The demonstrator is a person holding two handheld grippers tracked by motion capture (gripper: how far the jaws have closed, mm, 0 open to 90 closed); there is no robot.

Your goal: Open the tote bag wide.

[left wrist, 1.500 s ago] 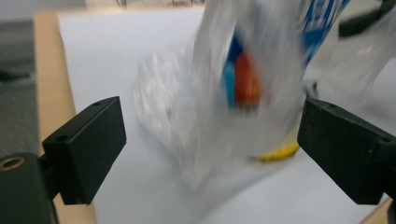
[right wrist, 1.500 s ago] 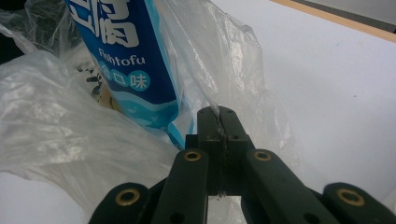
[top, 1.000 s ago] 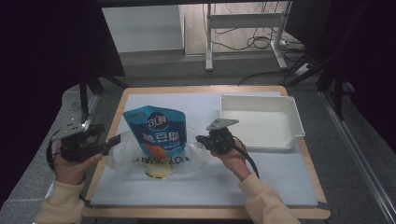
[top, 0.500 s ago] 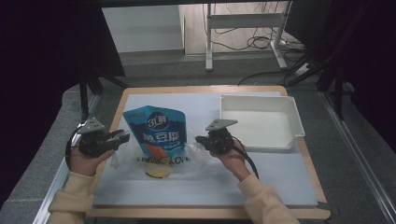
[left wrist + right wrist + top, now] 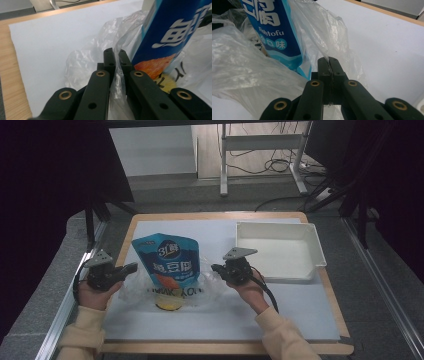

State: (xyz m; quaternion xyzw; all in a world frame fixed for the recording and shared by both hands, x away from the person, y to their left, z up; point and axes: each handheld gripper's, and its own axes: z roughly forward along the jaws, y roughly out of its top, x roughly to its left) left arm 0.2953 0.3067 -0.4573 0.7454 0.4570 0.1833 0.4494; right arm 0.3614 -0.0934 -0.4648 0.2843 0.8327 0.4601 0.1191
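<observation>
2 claws: left claw (image 5: 115, 53), right claw (image 5: 328, 61) each clamp plastic bag (image 5: 135, 287) | 1 blue pouch (image 5: 167, 260) | 1 tray (image 5: 310, 242)

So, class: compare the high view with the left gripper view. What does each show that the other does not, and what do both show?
High view alone: the white tray, the wooden table edge, both hands, and the right gripper at the bag's far side.

Left gripper view alone: the left gripper with its jaws shut on a fold of the clear plastic bag.

Both: the bag, the blue pouch standing in it, and the white mat.
</observation>
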